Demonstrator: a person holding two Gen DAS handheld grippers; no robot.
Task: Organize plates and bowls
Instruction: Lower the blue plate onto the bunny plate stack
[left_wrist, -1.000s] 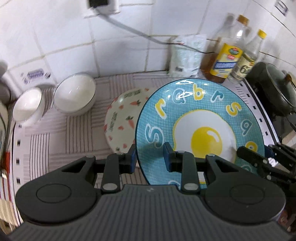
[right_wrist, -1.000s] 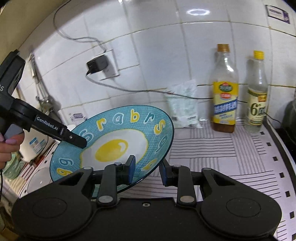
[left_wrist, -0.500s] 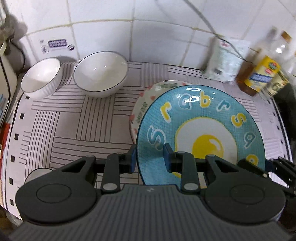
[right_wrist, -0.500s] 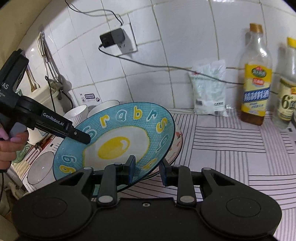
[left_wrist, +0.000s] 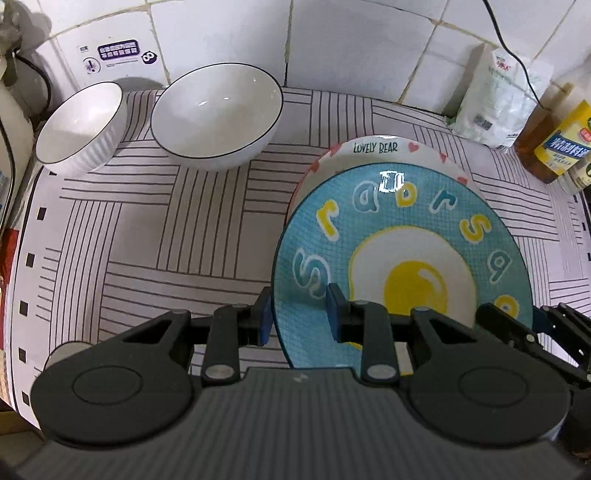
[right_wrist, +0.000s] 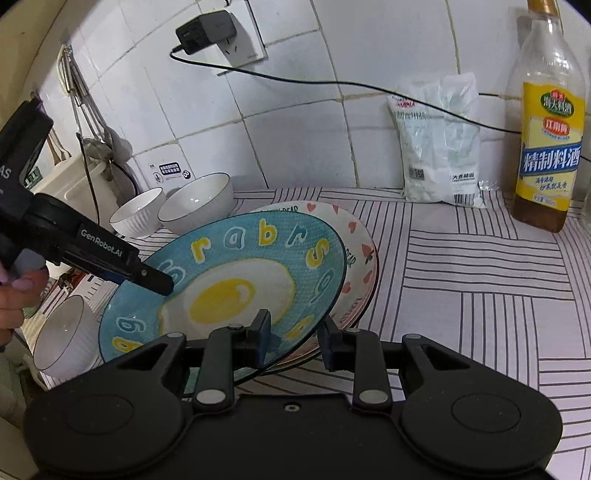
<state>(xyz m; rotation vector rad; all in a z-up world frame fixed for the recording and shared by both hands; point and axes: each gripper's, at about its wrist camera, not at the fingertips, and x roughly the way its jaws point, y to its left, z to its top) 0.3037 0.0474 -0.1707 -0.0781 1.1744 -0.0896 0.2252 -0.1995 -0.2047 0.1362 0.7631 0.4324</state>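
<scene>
A blue plate with a fried-egg picture (left_wrist: 402, 258) (right_wrist: 236, 280) hangs just above a white "Lovely Bear" plate with hearts (left_wrist: 376, 149) (right_wrist: 354, 236) on the striped mat. My left gripper (left_wrist: 299, 314) is shut on the blue plate's left rim. My right gripper (right_wrist: 293, 339) is shut on its near-right rim. The left gripper also shows in the right wrist view (right_wrist: 155, 282). Two white bowls (left_wrist: 218, 114) (left_wrist: 81, 127) stand at the back left by the wall. A third white bowl (right_wrist: 66, 332) sits at the left in the right wrist view.
A white bag (right_wrist: 439, 147) and a cooking-wine bottle (right_wrist: 546, 140) stand against the tiled wall at the back right. A charger and cable (right_wrist: 207, 29) hang on the wall. A white appliance with hanging utensils (right_wrist: 74, 173) is at the left.
Both grippers have carried the blue plate down and forward over the heart plate. The bowls and the wall are now closer in view.
</scene>
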